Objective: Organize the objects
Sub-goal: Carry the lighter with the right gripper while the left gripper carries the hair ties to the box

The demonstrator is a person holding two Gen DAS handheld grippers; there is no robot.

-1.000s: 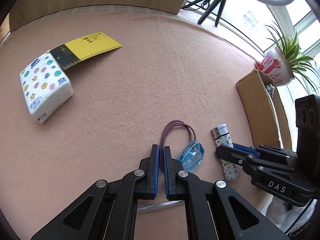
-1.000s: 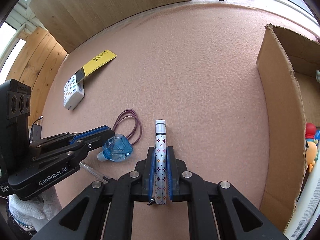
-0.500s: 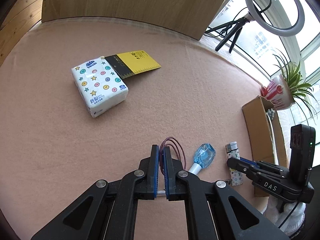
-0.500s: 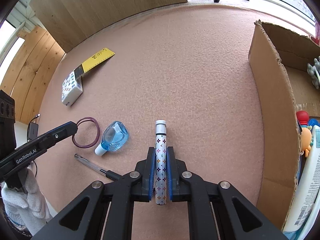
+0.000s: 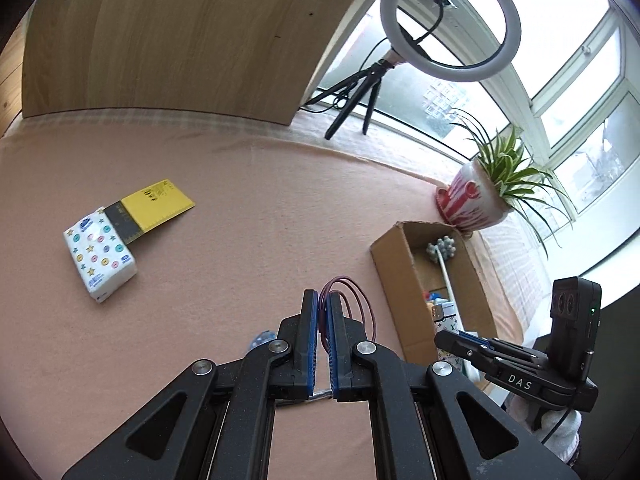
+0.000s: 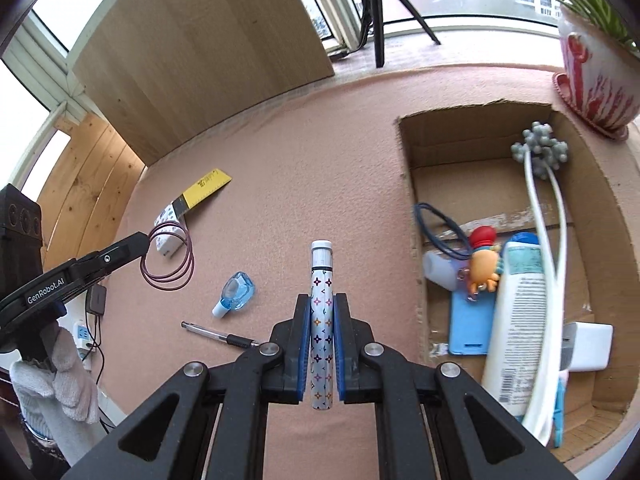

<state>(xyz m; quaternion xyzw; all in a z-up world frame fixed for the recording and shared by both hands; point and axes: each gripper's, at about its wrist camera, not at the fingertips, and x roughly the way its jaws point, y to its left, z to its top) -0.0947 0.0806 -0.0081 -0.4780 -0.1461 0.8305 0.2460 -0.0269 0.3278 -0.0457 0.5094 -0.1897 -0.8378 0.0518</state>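
My left gripper (image 5: 323,300) is shut on purple hair ties (image 5: 352,300) and holds them in the air; they hang as loops in the right wrist view (image 6: 168,258). My right gripper (image 6: 322,300) is shut on a white patterned tube (image 6: 322,312), lifted above the mat to the left of the open cardboard box (image 6: 406,208). The box (image 5: 390,264) sits right of the left gripper and holds a lotion bottle (image 6: 516,320), a small toy (image 6: 482,268) and other items. A blue bottle (image 6: 236,294) and a pen (image 6: 220,336) lie on the mat.
A tissue pack (image 5: 100,258) and a yellow ruler (image 5: 154,208) lie at the left on the pink mat. A potted plant (image 5: 480,200) stands behind the box. A ring light on a tripod (image 5: 448,20) and a wooden board (image 5: 160,40) stand at the back.
Both grippers have risen with their loads. The hair ties left the mat, and the right gripper moved the tube towards the box, whose inside now shows.
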